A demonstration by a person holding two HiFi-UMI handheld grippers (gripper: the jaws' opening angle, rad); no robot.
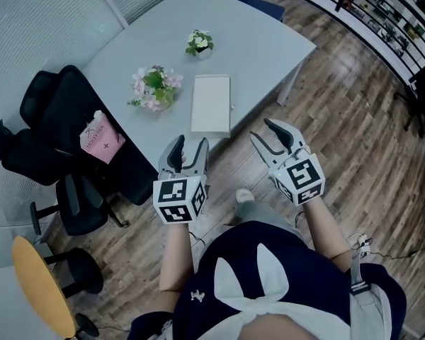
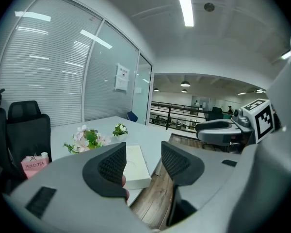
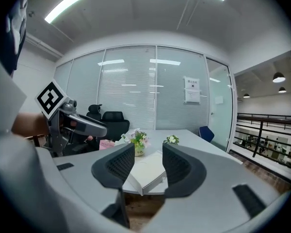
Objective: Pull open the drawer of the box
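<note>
A flat white box (image 1: 211, 103) lies on the grey table (image 1: 263, 48), close to its near edge; its drawer looks shut. Both grippers hang in the air over the wooden floor, short of the table. My left gripper (image 1: 190, 147) is open and empty, pointing at the box's near end. My right gripper (image 1: 268, 134) is open and empty too, off to the right of the box. In the left gripper view the box (image 2: 137, 165) shows between the spread jaws of the left gripper (image 2: 143, 155). The right gripper view frames the box (image 3: 148, 173) between the right gripper (image 3: 149, 162) jaws.
A pot of pink flowers (image 1: 154, 87) stands left of the box and a small green plant (image 1: 199, 42) behind it. Black office chairs (image 1: 60, 122) with a pink carton (image 1: 103, 139) crowd the table's left side. A yellow round seat (image 1: 42, 289) is at lower left.
</note>
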